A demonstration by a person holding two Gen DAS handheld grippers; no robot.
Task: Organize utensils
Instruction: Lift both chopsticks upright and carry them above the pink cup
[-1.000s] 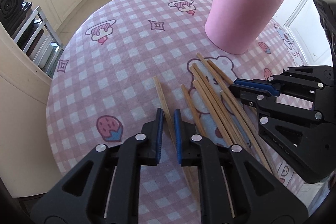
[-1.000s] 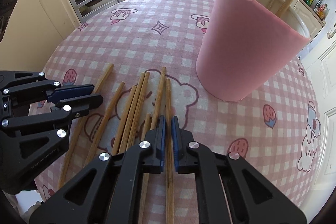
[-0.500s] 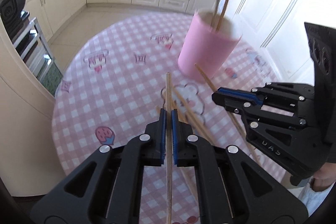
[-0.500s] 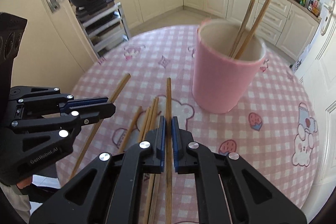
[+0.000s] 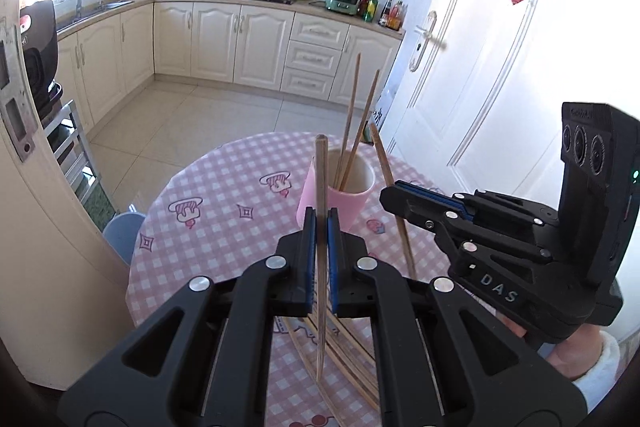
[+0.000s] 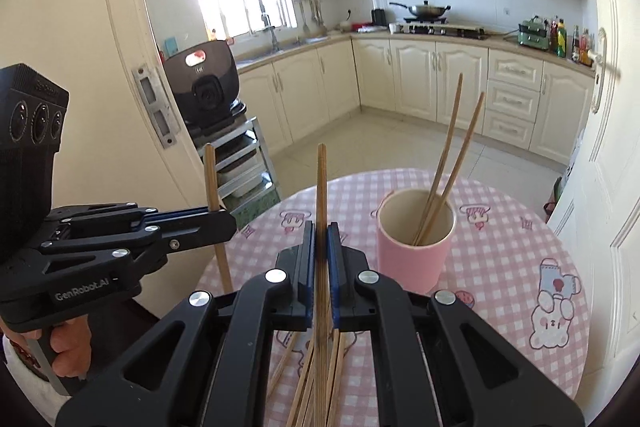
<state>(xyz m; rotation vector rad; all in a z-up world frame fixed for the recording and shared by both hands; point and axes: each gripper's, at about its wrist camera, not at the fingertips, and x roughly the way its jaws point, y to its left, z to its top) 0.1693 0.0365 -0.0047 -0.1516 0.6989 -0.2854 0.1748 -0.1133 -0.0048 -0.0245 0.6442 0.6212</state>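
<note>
My left gripper [image 5: 320, 223] is shut on one wooden chopstick [image 5: 320, 179], held upright above the round table [image 5: 224, 235] with its pink checked cloth. In the right wrist view the left gripper [image 6: 226, 221] hangs at the left with that chopstick [image 6: 212, 179]. My right gripper [image 6: 320, 235] is shut on a second chopstick [image 6: 321, 183]; from the left wrist it shows at the right [image 5: 386, 193], its stick [image 5: 384, 163] slanting. Beyond both stands the pink cup [image 6: 412, 259] [image 5: 348, 207] with two chopsticks [image 6: 444, 155] in it. Several loose chopsticks [image 6: 304, 387] [image 5: 352, 359] lie on the table under the grippers.
A blue stool [image 5: 120, 231] sits below the table's left edge. A metal rack with a black appliance [image 6: 208, 87] stands by the cream door frame at the left. A white door [image 5: 500, 87] is close on the right. A person's hand [image 6: 68, 347] holds the left gripper's handle.
Both grippers rose off the table, each lifting one chopstick out of the pile. The left jaws closed on theirs first. Both views tilted up towards the kitchen.
</note>
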